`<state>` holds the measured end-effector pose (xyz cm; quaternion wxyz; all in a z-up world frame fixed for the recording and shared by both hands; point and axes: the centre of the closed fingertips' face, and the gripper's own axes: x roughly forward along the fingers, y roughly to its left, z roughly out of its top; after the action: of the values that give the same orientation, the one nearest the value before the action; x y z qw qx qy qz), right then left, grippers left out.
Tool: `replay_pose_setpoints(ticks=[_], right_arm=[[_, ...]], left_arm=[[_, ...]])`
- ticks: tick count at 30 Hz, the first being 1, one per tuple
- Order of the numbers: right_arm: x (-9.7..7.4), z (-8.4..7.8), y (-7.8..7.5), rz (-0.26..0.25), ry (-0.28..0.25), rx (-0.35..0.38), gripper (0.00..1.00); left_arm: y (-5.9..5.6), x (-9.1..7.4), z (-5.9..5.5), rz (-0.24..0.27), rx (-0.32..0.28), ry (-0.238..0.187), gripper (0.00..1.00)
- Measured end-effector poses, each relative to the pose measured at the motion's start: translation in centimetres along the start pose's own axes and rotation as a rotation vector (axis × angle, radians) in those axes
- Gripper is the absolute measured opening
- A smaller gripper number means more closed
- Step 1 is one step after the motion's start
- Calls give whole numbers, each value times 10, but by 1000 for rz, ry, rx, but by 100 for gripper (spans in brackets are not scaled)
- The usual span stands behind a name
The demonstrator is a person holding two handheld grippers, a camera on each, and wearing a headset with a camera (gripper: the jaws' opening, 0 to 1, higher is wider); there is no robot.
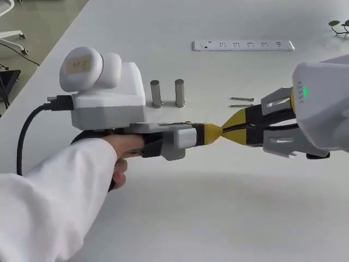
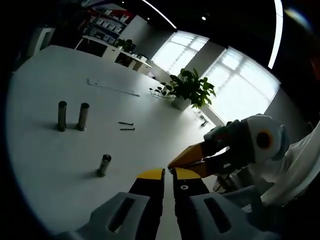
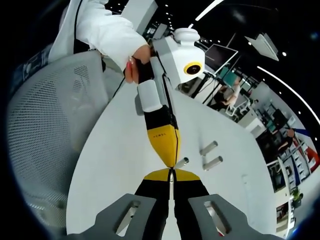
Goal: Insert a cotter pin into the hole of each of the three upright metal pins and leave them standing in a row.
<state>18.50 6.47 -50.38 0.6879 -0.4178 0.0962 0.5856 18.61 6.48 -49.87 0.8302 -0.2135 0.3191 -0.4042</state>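
At the centre of the head view, the left gripper (image 1: 214,132) and right gripper (image 1: 228,131) are meeting tip to tip, both with jaws drawn together. The right one is pinching what looks like a thin silvery cotter pin (image 3: 171,186). Two metal pins (image 1: 156,93) are standing side by side just above them. A third metal pin (image 2: 104,165) is standing apart at the lower left of the left gripper view, and two spare cotter pins (image 1: 241,99) are lying right of centre.

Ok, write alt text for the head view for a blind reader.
Over a white table, the left gripper, held by a white-sleeved hand, and the right gripper meet yellow tip to yellow tip. Behind them two upright grey metal cylinders stand side by side, with two thin metal cotter pins lying to their right and a long white power strip beyond.
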Motion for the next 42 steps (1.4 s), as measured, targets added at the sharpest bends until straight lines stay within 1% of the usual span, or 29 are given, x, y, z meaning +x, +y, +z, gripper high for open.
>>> replay_pose_setpoints(ticks=[3, 5, 8, 14, 19, 21, 22, 23, 24, 26, 29, 32, 34, 35, 36, 37, 38, 39, 40, 41, 42], right_arm=[[0, 2, 1, 4, 0, -7, 0], [-1, 2, 1, 2, 1, -10, 0], [-1, 2, 1, 6, -2, -9, 0], [0, 2, 3, 12, 0, -15, 0], [0, 2, 6, 21, 0, -15, 0], [0, 2, 5, 12, -1, -17, 0], [0, 2, 5, 11, -2, -11, 0], [0, 3, 6, 11, -2, -15, 0], [0, 3, 5, 9, 0, -21, 0], [0, 2, 5, 10, 2, -27, 0], [0, 2, 5, 3, 7, -57, 0], [-1, 2, 5, 13, 7, -55, 0], [-1, 1, 4, 14, 10, -44, 0], [-2, -1, 2, 10, 14, -33, 4], [-2, -3, 0, 0, 21, -11, 8], [-4, -10, -1, 6, 41, 30, 9], [-4, -13, -1, 15, 44, 56, 9], [-5, -13, -2, 10, 33, 59, 8], [-6, -14, -2, 16, 19, 109, 9], [-6, -16, 1, 35, 12, 146, 10], [-7, -16, 0, 38, -4, 183, 10]], left_arm=[[-3, 0, -1, -14, -2, 7, 1], [-2, 0, 0, -13, -11, 5, 1], [-3, 0, -1, -17, -16, 14, 1], [-3, -1, -3, -9, 4, 32, 0], [-4, -1, -6, 3, 60, 53, 0], [-3, -1, -4, 11, 137, 48, 0], [-4, -2, -5, 13, 139, 58, 0], [-5, -1, -5, 13, 139, 60, 0], [-4, -1, -4, 14, 153, 63, 0], [-4, -1, -4, 14, 154, 69, 0], [-5, 0, -3, 25, 167, 69, 0], [-7, 0, -4, 27, 192, 81, 0], [-6, 0, -5, 34, 222, 91, 0], [-6, -1, -6, 37, 234, 97, 0], [-6, -2, -6, 37, 246, 98, 0], [-7, -3, -6, 34, 262, 98, 0], [-7, -4, -5, 31, 276, 95, 0], [-8, -5, -4, 28, 301, 89, 0], [-8, -6, -3, 26, 320, 88, 0], [-8, -7, -3, 23, 346, 88, 0], [-9, -9, -2, 16, 391, 90, 0]])
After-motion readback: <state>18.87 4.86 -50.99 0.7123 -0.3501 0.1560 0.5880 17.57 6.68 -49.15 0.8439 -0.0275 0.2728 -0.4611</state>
